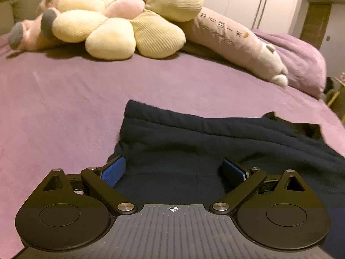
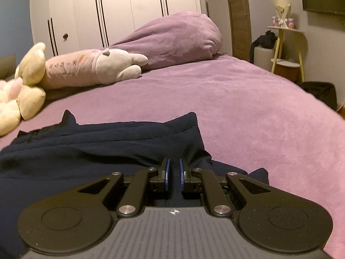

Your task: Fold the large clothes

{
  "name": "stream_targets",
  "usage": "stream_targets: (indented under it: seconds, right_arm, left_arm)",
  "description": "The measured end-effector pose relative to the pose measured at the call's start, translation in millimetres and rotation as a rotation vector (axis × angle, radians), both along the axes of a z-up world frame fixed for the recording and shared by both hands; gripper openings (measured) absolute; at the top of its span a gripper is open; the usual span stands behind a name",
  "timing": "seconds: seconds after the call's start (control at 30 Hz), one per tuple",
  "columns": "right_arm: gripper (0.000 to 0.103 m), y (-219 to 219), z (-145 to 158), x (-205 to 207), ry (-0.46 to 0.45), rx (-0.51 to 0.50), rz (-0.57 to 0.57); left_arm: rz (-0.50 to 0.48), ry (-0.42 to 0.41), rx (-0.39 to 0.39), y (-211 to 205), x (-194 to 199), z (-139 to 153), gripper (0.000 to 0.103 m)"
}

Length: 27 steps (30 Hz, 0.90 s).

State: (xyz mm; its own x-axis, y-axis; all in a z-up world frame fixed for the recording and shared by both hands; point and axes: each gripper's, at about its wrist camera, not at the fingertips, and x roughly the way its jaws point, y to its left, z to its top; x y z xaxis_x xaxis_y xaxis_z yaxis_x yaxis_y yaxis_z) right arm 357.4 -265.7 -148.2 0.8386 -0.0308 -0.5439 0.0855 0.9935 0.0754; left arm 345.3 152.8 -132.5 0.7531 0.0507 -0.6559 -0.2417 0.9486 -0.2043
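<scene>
A dark navy garment [image 1: 215,142] lies spread on the purple bedspread [image 1: 64,108], its stitched hem towards the far side. My left gripper [image 1: 173,161] hovers low over the garment's near left part. Its blue pads [image 1: 114,171] stand wide apart with flat cloth under them and nothing pinched. In the right wrist view the same garment [image 2: 97,142] fills the lower left. My right gripper [image 2: 174,161] is near the garment's right edge, jaws drawn to a narrow slit, with a bunched ridge of navy cloth caught between the pads [image 2: 167,168].
A yellow flower cushion [image 1: 129,28] and a long pink plush [image 1: 237,45] lie at the far side of the bed. A heaped purple duvet [image 2: 179,36] sits beyond them. White wardrobes line the back wall. A small yellow side table [image 2: 286,49] stands off the bed's right edge.
</scene>
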Motion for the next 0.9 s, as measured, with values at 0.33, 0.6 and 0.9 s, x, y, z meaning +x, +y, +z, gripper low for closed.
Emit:
stream_targets:
  seconds: [0.33, 0.6, 0.9]
  right_arm:
    - [0.023, 18, 52, -110, -0.027, 0.158, -0.007]
    - [0.021, 84, 56, -155, 0.044, 0.226, 0.219]
    - [0.021, 123, 54, -145, 0.124, 0.229, 0.311]
  left_arm:
    - [-0.112, 0.086, -0.155, 56, -132, 14, 0.098]
    - [-0.088, 0.118, -0.466, 77, -122, -9, 0.087]
    - [-0.071, 0.128, -0.725, 93, -105, -31, 0.060]
